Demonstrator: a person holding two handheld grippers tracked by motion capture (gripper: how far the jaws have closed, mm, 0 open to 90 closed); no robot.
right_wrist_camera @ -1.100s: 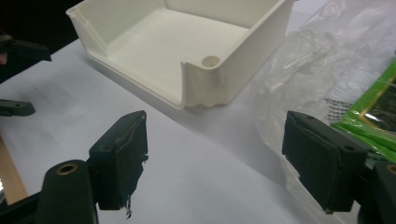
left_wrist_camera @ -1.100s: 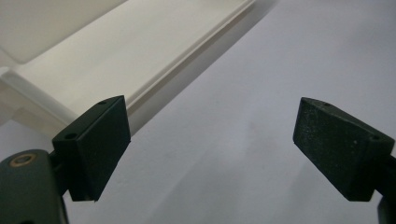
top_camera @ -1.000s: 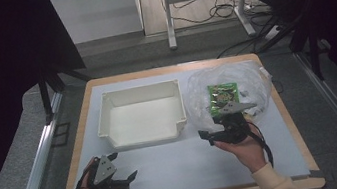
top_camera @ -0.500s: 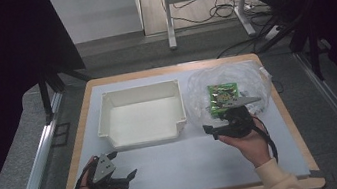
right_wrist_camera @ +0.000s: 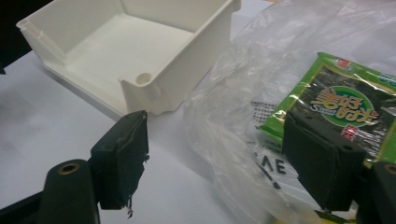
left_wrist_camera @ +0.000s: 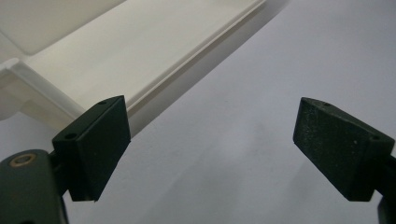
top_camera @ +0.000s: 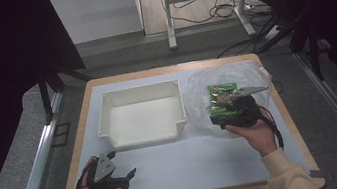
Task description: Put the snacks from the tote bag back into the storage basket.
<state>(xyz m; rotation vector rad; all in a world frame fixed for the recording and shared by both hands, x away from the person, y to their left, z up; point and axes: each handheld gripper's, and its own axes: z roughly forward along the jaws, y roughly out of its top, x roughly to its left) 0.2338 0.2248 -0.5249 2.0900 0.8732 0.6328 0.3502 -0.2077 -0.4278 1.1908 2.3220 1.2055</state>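
Green seaweed packet [right_wrist_camera: 348, 109] flat inside crumpled clear plastic bag [right_wrist_camera: 243, 116], right of tray.

Even overhead light on my table [top_camera: 168, 170]; dark surround. Beyond my right gripper [right_wrist_camera: 224, 158], glare streaks the clear plastic bag [right_wrist_camera: 224, 107]; my near jaws blur softly.

Left gripper [top_camera: 118, 175] agape, right gripper [top_camera: 223, 115] agape

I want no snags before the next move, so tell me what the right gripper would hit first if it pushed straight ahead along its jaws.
Likely the clear plastic bag: it lies crumpled directly between the open jaws of the right gripper. The green seaweed packet sits just right of that line. Depth is hard to judge.
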